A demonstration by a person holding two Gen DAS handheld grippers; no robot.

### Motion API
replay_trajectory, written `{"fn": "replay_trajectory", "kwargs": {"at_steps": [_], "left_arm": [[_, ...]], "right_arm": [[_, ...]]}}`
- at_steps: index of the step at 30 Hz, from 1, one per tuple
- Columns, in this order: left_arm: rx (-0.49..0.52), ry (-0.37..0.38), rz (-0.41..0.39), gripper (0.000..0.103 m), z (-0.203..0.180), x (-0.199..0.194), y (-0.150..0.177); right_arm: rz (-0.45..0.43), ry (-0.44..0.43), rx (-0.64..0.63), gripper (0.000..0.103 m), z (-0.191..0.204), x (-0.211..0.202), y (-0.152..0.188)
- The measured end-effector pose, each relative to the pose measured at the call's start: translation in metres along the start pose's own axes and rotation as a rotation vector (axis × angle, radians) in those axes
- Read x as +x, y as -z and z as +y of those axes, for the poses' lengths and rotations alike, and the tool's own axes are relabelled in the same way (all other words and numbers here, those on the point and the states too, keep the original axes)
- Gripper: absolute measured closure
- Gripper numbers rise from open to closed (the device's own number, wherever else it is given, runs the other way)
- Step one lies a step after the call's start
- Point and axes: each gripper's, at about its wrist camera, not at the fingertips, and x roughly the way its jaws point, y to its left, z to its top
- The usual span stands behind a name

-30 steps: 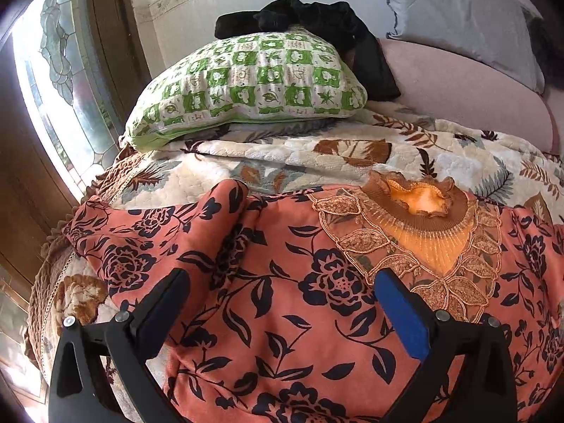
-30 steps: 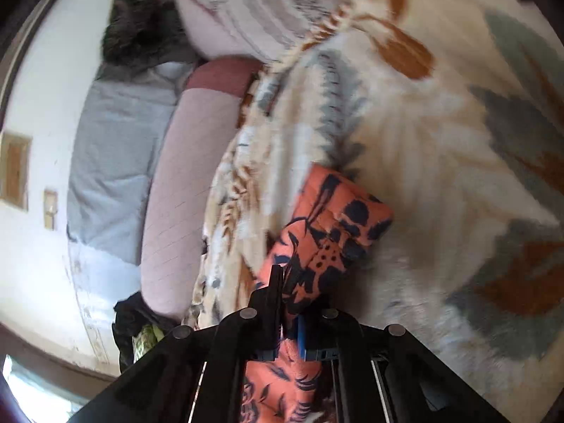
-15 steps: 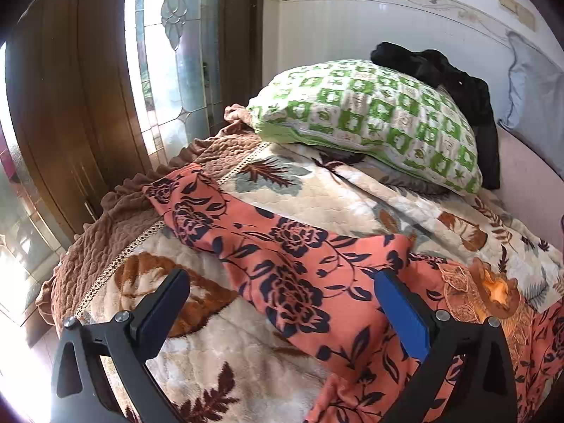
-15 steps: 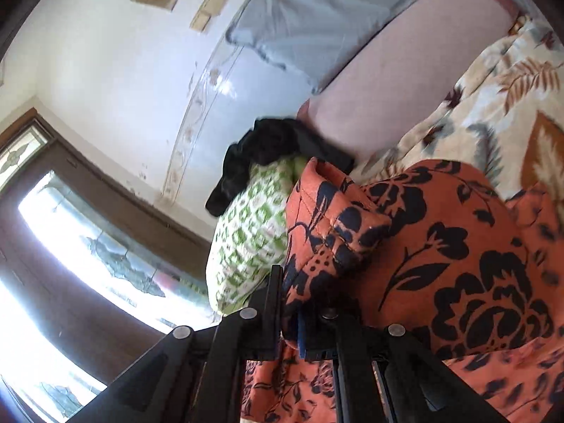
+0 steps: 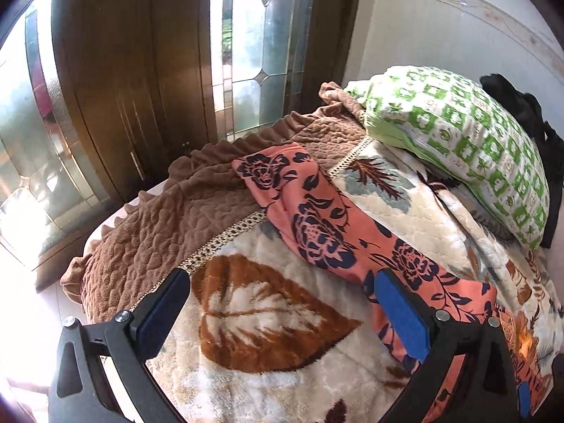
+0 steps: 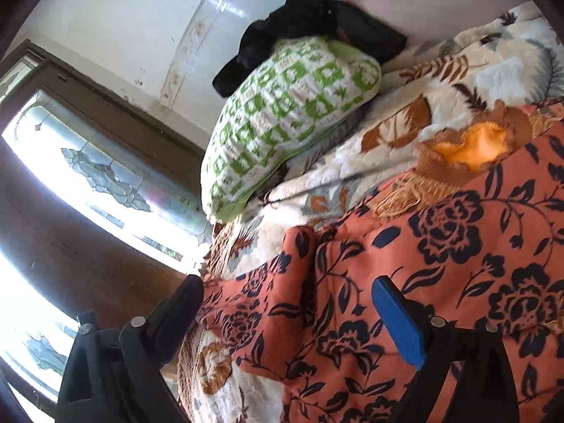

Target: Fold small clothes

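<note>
The bed [image 5: 268, 320], covered by a plush cream blanket printed with brown and grey leaves and edged by a quilted brown frilled border, fills both views, with a dark wooden door with leaded glass panes [image 5: 116, 81] behind it. A green-and-white checked pillow [image 5: 469, 141] rests at the head of the bed, a black garment [image 6: 310, 28] bunched behind it against the wall.

The task's thing, a coral-orange top with a dark navy flower print and a tan lace-trimmed collar [image 6: 440, 257], lies spread on the blanket. In the right wrist view its body and collar fill the right side, and a fold of it bulges up between the fingers. One long sleeve [image 5: 310, 218] stretches away from the body across the blanket, its cuff lying on the brown border near the bed's edge.

The left gripper [image 5: 278, 303] hangs above the blanket, released and empty. The sleeve runs diagonally from beside its blue right finger [image 5: 402, 317] up and away toward the cuff, so its long axis crosses ahead of the fingers, not between them.

The right gripper [image 6: 285, 310] is opening, the cloth lying loose between its parted fingers with no pad pressing on it.

The left hand looks nearer the outstretched sleeve, and it is likely the one to carry it in over the body.
</note>
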Motion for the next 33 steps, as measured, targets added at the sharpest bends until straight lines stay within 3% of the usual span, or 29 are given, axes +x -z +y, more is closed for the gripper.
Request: {"fn": "replay_trajectory", "kwargs": {"at_steps": [3, 5, 6, 7, 11, 15, 18, 22, 27, 28, 29, 32, 33], "left_arm": [[-0.091, 0.001, 0.068, 0.000, 0.027, 0.018, -0.006], [-0.160, 0.029, 0.116, 0.000, 0.043, 0.031, -0.008], [-0.193, 0.053, 0.141, 0.000, 0.051, 0.037, -0.008], [-0.226, 0.077, 0.162, 0.000, 0.058, 0.042, -0.008], [-0.325, 0.179, 0.206, 0.000, 0.073, 0.056, -0.009], [-0.348, 0.251, 0.235, 0.000, 0.073, 0.075, -0.016], [-0.355, 0.363, 0.293, 0.001, 0.065, 0.092, -0.021], [-0.374, 0.400, 0.289, 0.023, 0.053, 0.107, -0.030], [-0.355, 0.413, 0.276, 0.032, 0.040, 0.130, -0.047], [-0.346, 0.412, 0.270, 0.037, 0.038, 0.133, -0.050], [-0.334, 0.413, 0.264, 0.053, 0.036, 0.136, -0.052], [-0.325, 0.449, 0.276, 0.091, 0.029, 0.145, -0.052], [-0.332, 0.457, 0.273, 0.091, 0.029, 0.145, -0.050]], "right_arm": [[0.061, 0.085, 0.052, 0.055, -0.016, 0.016, -0.011], [0.180, 0.174, 0.055, 0.064, -0.034, 0.046, -0.007], [0.251, 0.231, 0.040, 0.077, -0.044, 0.060, 0.000], [0.224, 0.249, 0.005, 0.083, -0.046, 0.059, 0.003], [0.203, 0.152, 0.045, 0.079, -0.047, 0.037, 0.003], [0.219, 0.156, -0.120, 0.079, -0.034, 0.010, 0.007], [0.217, 0.162, -0.212, 0.079, -0.037, -0.017, 0.014], [0.206, 0.148, -0.241, 0.079, -0.041, -0.043, 0.019], [0.216, 0.133, -0.226, 0.079, -0.046, -0.052, 0.031], [0.220, 0.132, -0.226, 0.079, -0.047, -0.051, 0.034], [0.227, 0.134, -0.232, 0.079, -0.047, -0.049, 0.036], [0.244, 0.145, -0.250, 0.079, -0.045, -0.044, 0.039], [0.245, 0.140, -0.249, 0.079, -0.044, -0.044, 0.039]]}}
